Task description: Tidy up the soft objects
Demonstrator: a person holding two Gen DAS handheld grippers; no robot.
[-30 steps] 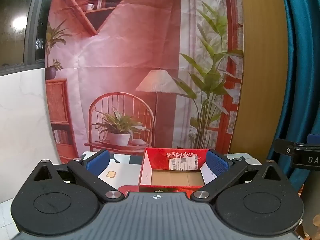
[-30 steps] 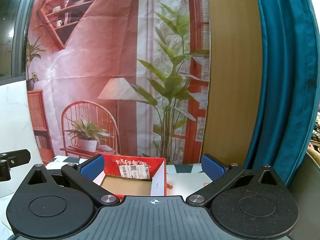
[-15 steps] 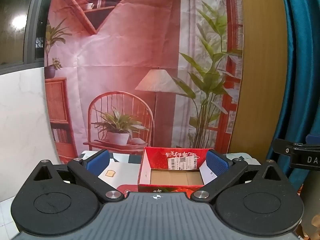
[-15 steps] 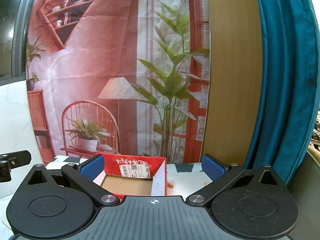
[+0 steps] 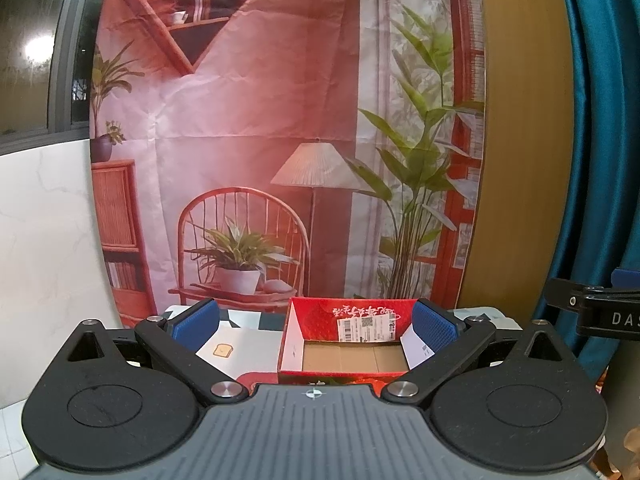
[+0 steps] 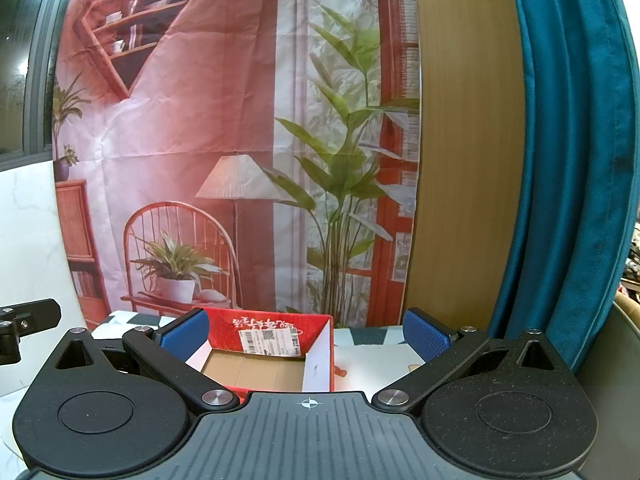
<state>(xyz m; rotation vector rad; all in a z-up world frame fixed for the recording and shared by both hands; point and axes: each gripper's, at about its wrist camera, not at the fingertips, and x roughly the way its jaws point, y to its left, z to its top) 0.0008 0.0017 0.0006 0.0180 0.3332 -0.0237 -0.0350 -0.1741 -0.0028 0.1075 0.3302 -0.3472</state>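
Underneath both of my grippers lies a pale tabletop point(image 5: 248, 350) with dark geometric patches and a small toast picture printed on it. My left gripper point(image 5: 315, 322) has its blue pads point(image 5: 195, 319) spread wide with nothing between them, and my right gripper point(image 6: 305, 330) is spread just as wide and also holds nothing. Just past the fingers sits the red cardboard box point(image 5: 344, 338), open at the top; what I can see of its brown floor is bare, and a white barcode label point(image 6: 270, 342) is stuck on its inner back wall. It lies toward the right in my left view and toward the left in my right view point(image 6: 272, 354). I see no soft objects from either camera. Behind the table hangs a printed backdrop point(image 5: 280, 120) of a chair, lamp and plants, then a wooden panel point(image 6: 460, 160) and a teal curtain point(image 6: 568, 160).
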